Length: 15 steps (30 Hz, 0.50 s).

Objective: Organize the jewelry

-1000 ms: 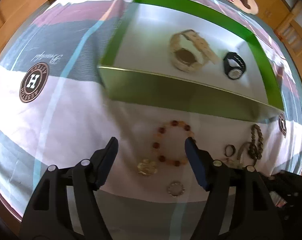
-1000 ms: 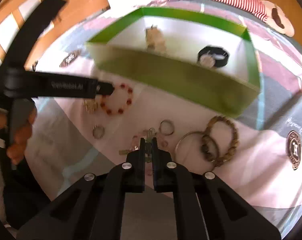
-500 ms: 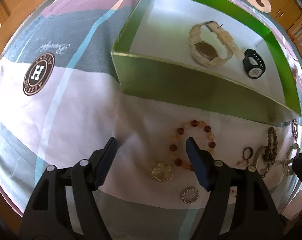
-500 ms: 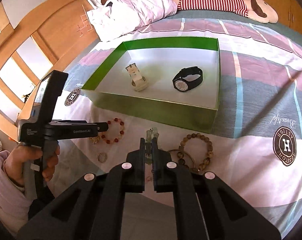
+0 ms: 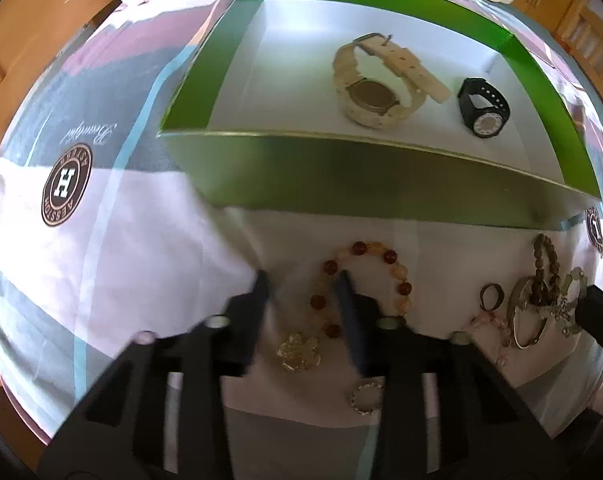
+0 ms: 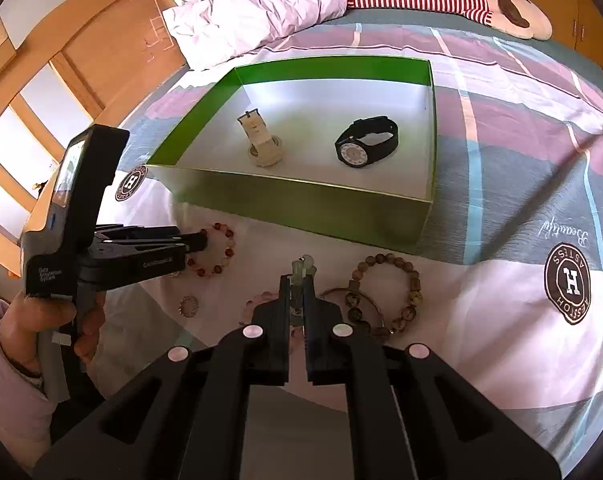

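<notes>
On the bedspread, seen from the left wrist, the left gripper point(image 5: 303, 280) is pointing steeply down over the red bracelet point(image 5: 363, 282), and its jaws are closing. One finger is sitting inside the bead loop and the other outside it on the left, so the loop's near-left arc is lying between them; whether the pads are pressing the beads yet is blurred. The bracelet is lying flat just in front of the green box point(image 5: 381, 176), with a gold flower charm point(image 5: 299, 352) and a small ring point(image 5: 367, 398) nearer the camera. Inside the box, a cream watch point(image 5: 377, 88) and a black watch point(image 5: 483, 108) are resting on the floor.

From the right wrist, the right gripper point(image 6: 297, 280) is staying clamped tight on a pale green beaded piece point(image 6: 303, 266), which is sticking up between the fingertips. A brown bracelet point(image 6: 385, 296) is lying to its right with a thin bangle point(image 6: 357, 300). The left gripper is reaching in from the left onto the red bracelet, so the left hand point(image 6: 49, 320) is clearly the nearer one. The box is lying straight beyond the bracelet, so the coming carry probably needs a lift over the near wall.
</notes>
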Motion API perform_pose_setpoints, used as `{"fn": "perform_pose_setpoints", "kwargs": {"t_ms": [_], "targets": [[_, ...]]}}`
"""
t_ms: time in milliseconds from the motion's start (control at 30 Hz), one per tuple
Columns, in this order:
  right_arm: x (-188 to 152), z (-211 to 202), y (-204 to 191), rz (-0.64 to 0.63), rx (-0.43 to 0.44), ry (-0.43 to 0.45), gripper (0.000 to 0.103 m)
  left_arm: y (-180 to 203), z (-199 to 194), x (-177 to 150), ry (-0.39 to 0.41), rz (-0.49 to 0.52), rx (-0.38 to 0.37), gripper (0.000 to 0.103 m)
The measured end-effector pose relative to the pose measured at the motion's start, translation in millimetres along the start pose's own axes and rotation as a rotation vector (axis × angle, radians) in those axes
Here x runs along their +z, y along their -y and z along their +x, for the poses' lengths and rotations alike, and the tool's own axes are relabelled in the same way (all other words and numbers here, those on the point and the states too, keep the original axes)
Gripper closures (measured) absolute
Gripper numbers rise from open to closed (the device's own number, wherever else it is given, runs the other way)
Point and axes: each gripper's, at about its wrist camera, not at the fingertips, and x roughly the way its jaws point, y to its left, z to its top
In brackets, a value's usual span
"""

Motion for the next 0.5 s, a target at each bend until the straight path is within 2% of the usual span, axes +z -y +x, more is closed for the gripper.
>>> {"fn": "perform_pose_setpoints", "kwargs": {"t_ms": [67,100,300,400,500], "targets": [[0,2,0,0.0,-0.013,-0.002,0.098,4,-2,0,-0.003,0.0,-0.028,0.093],[0,2,0,-0.002,-0.024,-0.001,0.098,5,-2,-1,0.0,-0.002,-0.036,0.094],[0,2,1,-0.022,-0.106,0.02,0.098,10,-24,0,0.076,-0.009,-0.073,0.095],[2,2,7,0.001,-0.115,0.026,0.098,10,-32,0,0.099,-0.004,-0.078,0.095],[3,0,15,0.051,-0.086,0.042,0.098,10,-31,1,0.084,-0.005,-0.081,0.093]]}}
